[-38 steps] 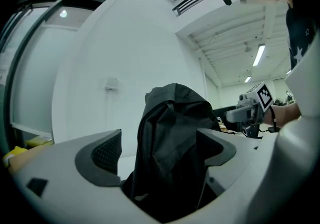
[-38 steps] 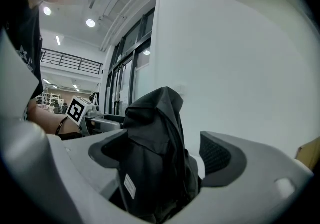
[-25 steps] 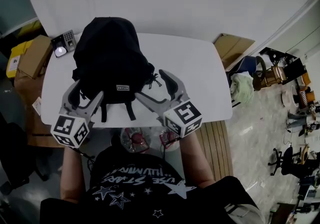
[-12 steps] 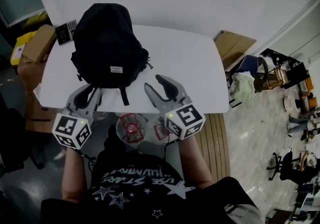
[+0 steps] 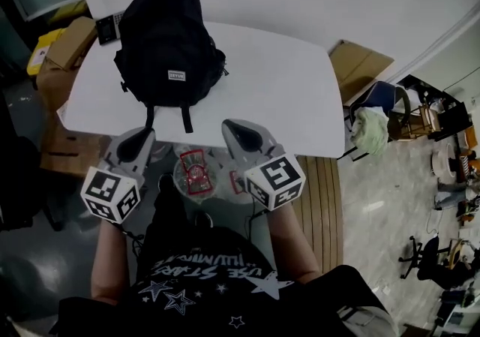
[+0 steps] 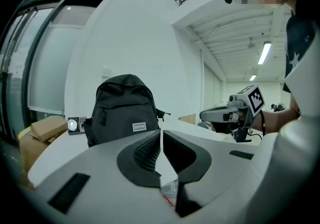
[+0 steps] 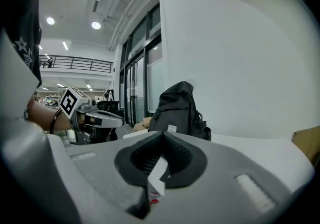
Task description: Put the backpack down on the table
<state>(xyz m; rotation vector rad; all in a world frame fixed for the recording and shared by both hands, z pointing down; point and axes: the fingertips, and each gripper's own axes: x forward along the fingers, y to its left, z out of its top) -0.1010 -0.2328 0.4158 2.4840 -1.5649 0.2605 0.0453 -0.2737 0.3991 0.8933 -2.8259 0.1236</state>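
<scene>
A black backpack (image 5: 169, 43) stands upright on the white table (image 5: 277, 88), its small label facing me. Both grippers are drawn back off the table's near edge, apart from the bag. My left gripper (image 5: 141, 135) is shut, nothing between its jaws after they have just been closing. My right gripper (image 5: 232, 127) is likewise shut and empty, its jaws having just closed. In the left gripper view the backpack (image 6: 125, 111) rises beyond the closed left gripper (image 6: 160, 133). In the right gripper view the backpack (image 7: 177, 111) stands behind the closed right gripper (image 7: 162, 137).
A small keypad device (image 5: 109, 25) lies at the table's far left corner. Cardboard boxes (image 5: 71, 43) sit left of the table, and flat cardboard (image 5: 360, 69) leans at the right. A clear bin (image 5: 193, 174) with red wrappers stands below the near edge.
Both grippers let go of the backpack, pulled back toward me off the table's edge, and their jaws went from wide open to shut. The backpack stays standing on the table.
</scene>
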